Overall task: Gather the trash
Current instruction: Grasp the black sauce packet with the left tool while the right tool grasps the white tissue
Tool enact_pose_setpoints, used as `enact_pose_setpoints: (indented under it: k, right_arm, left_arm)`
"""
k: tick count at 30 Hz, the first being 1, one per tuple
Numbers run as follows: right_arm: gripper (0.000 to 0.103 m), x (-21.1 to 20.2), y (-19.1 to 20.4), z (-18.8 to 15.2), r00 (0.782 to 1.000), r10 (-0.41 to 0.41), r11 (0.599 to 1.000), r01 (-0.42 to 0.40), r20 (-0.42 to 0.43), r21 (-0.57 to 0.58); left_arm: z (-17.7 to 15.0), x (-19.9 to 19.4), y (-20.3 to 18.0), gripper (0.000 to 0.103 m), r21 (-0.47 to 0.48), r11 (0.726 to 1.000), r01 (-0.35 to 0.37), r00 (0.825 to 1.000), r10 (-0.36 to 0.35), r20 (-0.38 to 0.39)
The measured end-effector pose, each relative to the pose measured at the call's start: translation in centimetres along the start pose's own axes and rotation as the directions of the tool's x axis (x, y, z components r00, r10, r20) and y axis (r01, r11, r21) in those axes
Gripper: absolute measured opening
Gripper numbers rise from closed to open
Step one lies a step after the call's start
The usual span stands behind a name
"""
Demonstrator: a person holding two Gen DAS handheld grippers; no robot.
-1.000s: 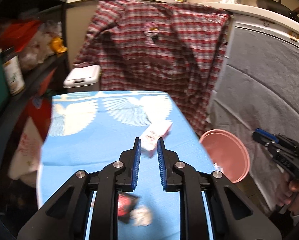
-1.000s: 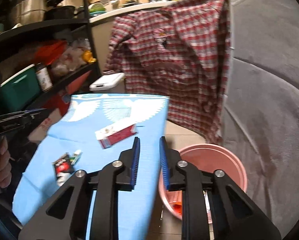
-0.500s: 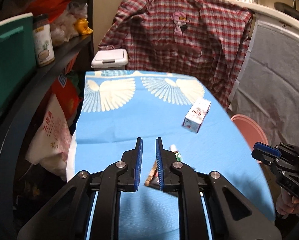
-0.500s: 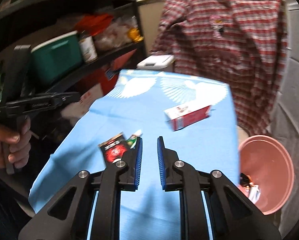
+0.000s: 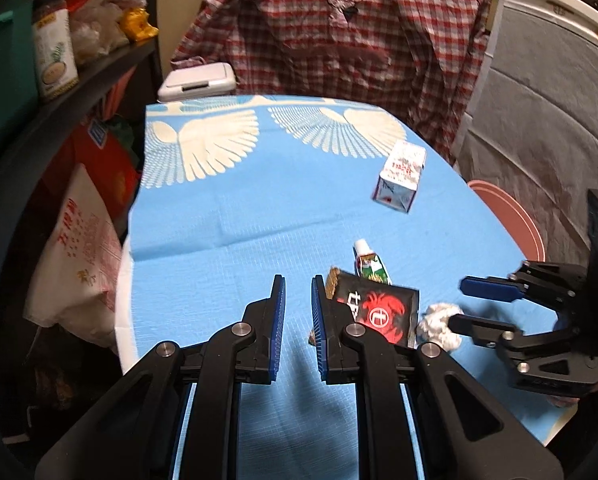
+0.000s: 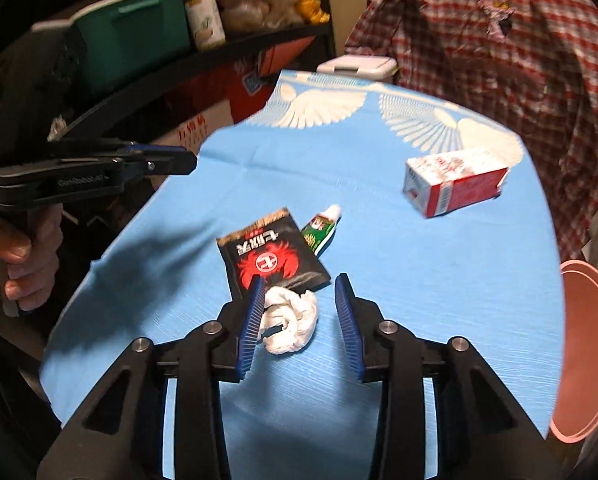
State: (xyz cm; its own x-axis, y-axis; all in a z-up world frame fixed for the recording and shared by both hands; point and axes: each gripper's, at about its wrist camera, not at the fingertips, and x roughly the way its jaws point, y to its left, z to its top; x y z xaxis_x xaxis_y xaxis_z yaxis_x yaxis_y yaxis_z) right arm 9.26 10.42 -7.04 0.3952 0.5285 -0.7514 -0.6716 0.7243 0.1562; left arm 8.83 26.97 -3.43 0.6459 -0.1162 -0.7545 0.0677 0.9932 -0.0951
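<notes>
Four pieces of trash remain on the blue tablecloth as the right gripper, jaws just opening, straddles a crumpled white tissue near the pink bin.

Indoor light, moderate; blue bench cloth bright, shelves dim. Tool shadows fall across cloth. Strong fisheye bowing, dark corner vignette. Slight motion blur on carton.

Behind my worktop's blue cloth: plaid shirt, white lidded bin. At my left: shelf bearing green crate and canister.
</notes>
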Motion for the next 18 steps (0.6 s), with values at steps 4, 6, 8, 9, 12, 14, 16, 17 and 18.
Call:
enact_pose_setpoints:
  k: [4, 6, 8, 9, 12, 14, 16, 17, 18]
  right_arm:
    - [0.039, 1.3, 0.1, -0.3, 0.999, 0.020, 1.000, -0.021, -0.043, -0.014]
    - [0.023, 1.4, 0.1, -0.5, 0.998, 0.024, 0.999, -0.025, -0.053, -0.028]
    - [0.015, 1.2, -0.1, -0.6, 0.998, 0.024, 0.999, -0.026, -0.055, -0.030]
    - [0.014, 1.0, -0.3, -0.7, 0.998, 0.021, 0.999, -0.022, -0.052, -0.031]
    - [0.013, 0.2, -1.1, -0.6, 0.999, 0.002, 1.000, -0.003, -0.036, -0.023]
    - [0.013, -0.4, -1.9, -0.6, 1.000, -0.004, 1.000, 0.003, -0.029, -0.006]
    - [0.013, -0.8, -2.8, -0.7, 1.000, -0.012, 1.000, 0.012, -0.026, 0.008]
    - [0.013, -0.9, -3.2, -0.8, 1.000, -0.015, 1.000, 0.015, -0.026, 0.015]
    - [0.013, -1.1, -3.6, -0.9, 1.000, -0.018, 1.000, 0.019, -0.025, 0.022]
  left_arm:
    - [-0.5, 1.2, 0.1, 0.014, 0.011, 1.000, 0.028, 0.999, -0.028, -0.033]
    - [-0.6, 1.9, -0.1, 0.014, 0.014, 0.999, 0.040, 0.998, -0.039, -0.049]
    - [-0.7, 2.8, -0.3, 0.014, 0.020, 0.998, 0.058, 0.996, -0.056, -0.073]
    - [-0.8, 3.2, -0.4, 0.014, 0.024, 0.998, 0.066, 0.995, -0.064, -0.083]
    - [-1.1, 4.3, -1.2, 0.028, 0.045, 0.995, 0.094, 0.989, -0.088, -0.116]
    - [-1.3, 4.8, -2.0, 0.063, 0.062, 0.992, 0.109, 0.987, -0.101, -0.129]
    - [-1.4, 5.3, -2.8, 0.073, 0.083, 0.990, 0.115, 0.985, -0.103, -0.138]
    - [-1.4, 5.5, -3.1, 0.074, 0.092, 0.989, 0.113, 0.985, -0.099, -0.145]
    - [-1.4, 6.0, -3.6, 0.079, 0.100, 0.989, 0.110, 0.983, -0.094, -0.158]
